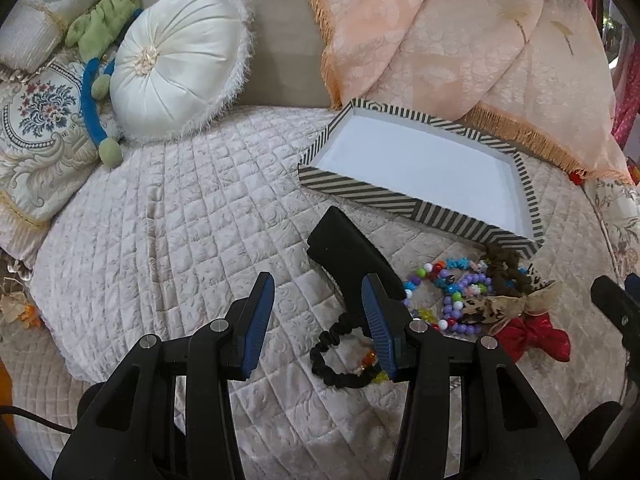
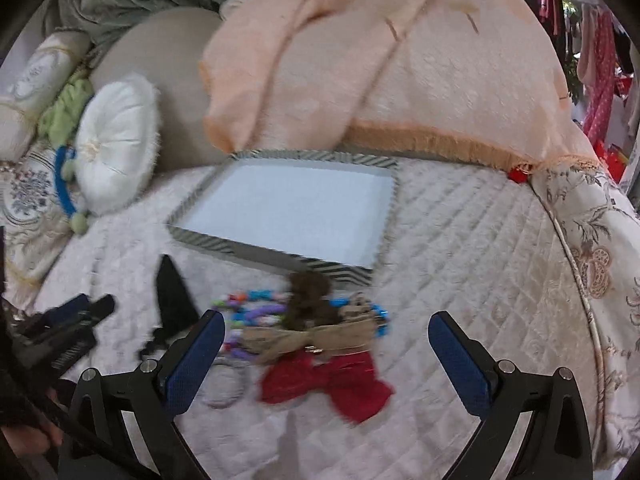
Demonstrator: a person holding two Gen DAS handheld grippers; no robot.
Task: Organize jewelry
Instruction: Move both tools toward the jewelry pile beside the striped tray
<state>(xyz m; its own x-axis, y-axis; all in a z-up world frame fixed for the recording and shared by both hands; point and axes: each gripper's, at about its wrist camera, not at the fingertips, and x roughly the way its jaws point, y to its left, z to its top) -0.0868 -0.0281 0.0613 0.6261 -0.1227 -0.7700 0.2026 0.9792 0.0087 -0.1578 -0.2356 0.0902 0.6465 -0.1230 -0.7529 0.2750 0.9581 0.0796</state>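
Quilted bedding carries the jewelry pile (image 2: 280,320) directly ahead of the right gripper (image 2: 326,354), whose 2 fingers are spread wide and empty, while the left gripper (image 1: 318,324), likewise parted, is offset left; the striped tray (image 2: 208,240) lies beyond.

Two handheld grippers hover low, side by side: the left gripper (image 1: 318,312) has its blue-padded fingers (image 1: 256,320) parted and nothing between them, and the right gripper (image 2: 326,344) has its fingers (image 2: 460,364) spread wider, also holding nothing.
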